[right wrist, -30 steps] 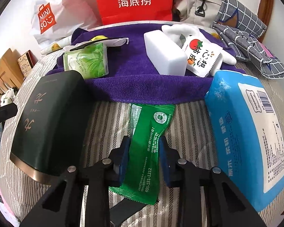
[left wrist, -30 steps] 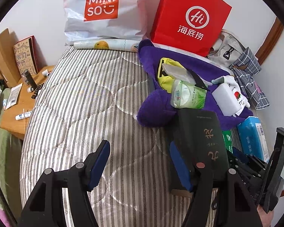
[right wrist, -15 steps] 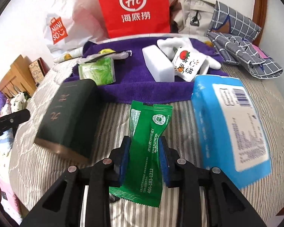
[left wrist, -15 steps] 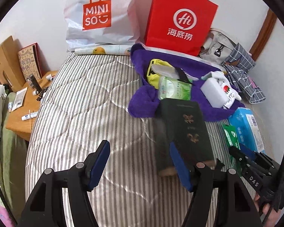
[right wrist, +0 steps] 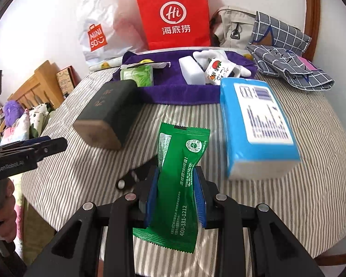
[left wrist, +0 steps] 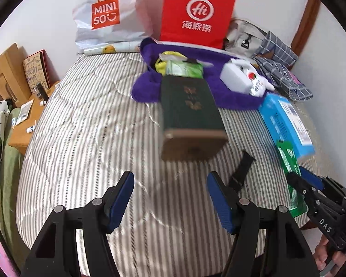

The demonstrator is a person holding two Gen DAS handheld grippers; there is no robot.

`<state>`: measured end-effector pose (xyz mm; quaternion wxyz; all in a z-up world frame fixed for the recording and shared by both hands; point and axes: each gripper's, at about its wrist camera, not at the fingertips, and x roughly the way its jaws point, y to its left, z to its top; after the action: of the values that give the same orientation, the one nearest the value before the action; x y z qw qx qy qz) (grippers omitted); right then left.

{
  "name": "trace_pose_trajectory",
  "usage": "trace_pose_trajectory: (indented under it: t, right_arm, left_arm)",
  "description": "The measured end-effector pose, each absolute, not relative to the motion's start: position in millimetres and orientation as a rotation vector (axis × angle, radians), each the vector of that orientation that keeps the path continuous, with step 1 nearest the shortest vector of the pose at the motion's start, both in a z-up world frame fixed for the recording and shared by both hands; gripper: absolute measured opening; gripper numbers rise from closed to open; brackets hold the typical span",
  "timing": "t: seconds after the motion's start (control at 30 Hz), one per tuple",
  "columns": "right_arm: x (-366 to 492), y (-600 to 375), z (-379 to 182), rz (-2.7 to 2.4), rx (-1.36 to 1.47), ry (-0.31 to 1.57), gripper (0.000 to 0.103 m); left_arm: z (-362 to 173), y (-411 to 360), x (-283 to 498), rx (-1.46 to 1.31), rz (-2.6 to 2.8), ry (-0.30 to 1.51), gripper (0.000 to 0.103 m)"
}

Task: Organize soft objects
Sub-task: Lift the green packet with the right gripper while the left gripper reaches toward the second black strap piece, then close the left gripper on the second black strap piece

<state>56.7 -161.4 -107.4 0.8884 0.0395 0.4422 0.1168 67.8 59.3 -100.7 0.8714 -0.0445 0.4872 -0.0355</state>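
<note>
Right hand-held gripper (right wrist: 175,192) pinches a green sachet (right wrist: 177,184) between its blue pads, the packet raised off the striped bed (right wrist: 80,161) and bent where the pads squeeze it. Left hand-held gripper (left wrist: 170,198) hangs over bare mattress with its jaws spread and nothing between them. Ahead of it lies a dark green box (left wrist: 189,113) with gold lettering, its far end against a purple towel (left wrist: 145,87). On the towel sit a green tissue pack (right wrist: 138,75), a white block (right wrist: 191,70) and a white pouch printed with a tomato (right wrist: 215,71). A blue tissue pack (right wrist: 253,124) lies just right of the sachet, near the towel's front edge. A black strap (left wrist: 241,170) rests on the mattress between the two grippers. At the wall stand a red paper bag (right wrist: 175,13) and a white Miniso bag (right wrist: 101,25), with checked grey cloth (right wrist: 286,55) to the right.
</note>
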Motion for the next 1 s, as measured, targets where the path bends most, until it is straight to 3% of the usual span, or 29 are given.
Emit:
trace_pose_trajectory:
  t: [0.93, 1.0]
  right_arm:
    - [36, -227, -155, 0.244, 0.051, 0.988, 0.030]
    - [35, -230, -157, 0.232, 0.042, 0.997, 0.030]
  left_arm:
    - [-159, -58, 86, 0.195, -0.272, 1.050, 0.064]
    - [-157, -64, 87, 0.203, -0.284, 1.035, 0.054]
